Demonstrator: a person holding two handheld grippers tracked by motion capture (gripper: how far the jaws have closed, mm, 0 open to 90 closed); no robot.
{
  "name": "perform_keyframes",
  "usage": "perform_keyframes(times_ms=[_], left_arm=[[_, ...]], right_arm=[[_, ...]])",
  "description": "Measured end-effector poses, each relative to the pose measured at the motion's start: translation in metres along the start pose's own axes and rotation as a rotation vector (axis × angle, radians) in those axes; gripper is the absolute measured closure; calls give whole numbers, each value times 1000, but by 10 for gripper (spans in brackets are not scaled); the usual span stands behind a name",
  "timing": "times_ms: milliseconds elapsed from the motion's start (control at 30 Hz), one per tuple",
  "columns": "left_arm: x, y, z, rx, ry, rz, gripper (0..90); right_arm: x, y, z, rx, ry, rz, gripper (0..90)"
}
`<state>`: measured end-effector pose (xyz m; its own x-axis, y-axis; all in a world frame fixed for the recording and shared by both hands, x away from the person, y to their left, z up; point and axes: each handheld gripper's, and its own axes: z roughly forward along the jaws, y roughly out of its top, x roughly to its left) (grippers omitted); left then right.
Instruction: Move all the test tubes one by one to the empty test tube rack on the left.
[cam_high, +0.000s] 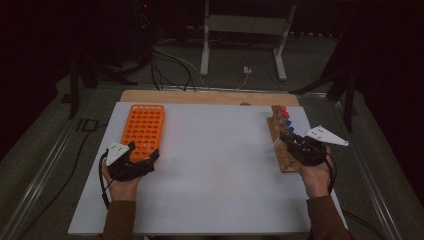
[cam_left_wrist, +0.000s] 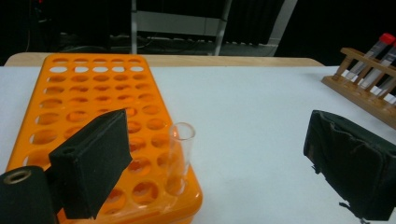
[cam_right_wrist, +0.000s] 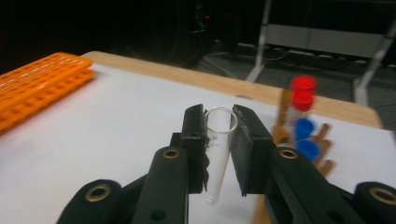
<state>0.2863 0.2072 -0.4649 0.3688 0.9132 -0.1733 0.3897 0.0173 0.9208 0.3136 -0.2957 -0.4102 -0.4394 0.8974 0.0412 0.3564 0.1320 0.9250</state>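
White worktop (cam_high: 215, 165) bearing an orange perforated plastic tube rack (cam_high: 143, 127) at left and a brown wooden tube rack (cam_high: 280, 147) at right, the latter partly covered by the right tongs (cam_high: 281, 140) in the high view; its capped tubes appear blurred. Left tongs (cam_left_wrist: 215, 154) spread wide, released, flanking a clear uncapped glass tube (cam_left_wrist: 179, 156) standing in the orange rack's near corner. Right tongs clenched on a second clear open tube (cam_right_wrist: 217, 151), raised above the worktop beside the wooden rack.
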Motion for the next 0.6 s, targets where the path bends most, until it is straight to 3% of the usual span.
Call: perform_keyframes(times_ms=[267, 333, 533, 600], left_arm=[[-21, 7, 0, -20, -39, 47, 79], [-31, 8, 3, -15, -61, 71, 79], [-67, 10, 22, 15, -149, 146, 79], [-78, 10, 29, 23, -174, 161, 79]], right_arm=[[18, -9, 9, 32, 60, -26, 761], [24, -10, 11, 35, 96, -20, 761], [38, -11, 15, 50, 145, -28, 761], [47, -12, 18, 61, 169, -49, 761]])
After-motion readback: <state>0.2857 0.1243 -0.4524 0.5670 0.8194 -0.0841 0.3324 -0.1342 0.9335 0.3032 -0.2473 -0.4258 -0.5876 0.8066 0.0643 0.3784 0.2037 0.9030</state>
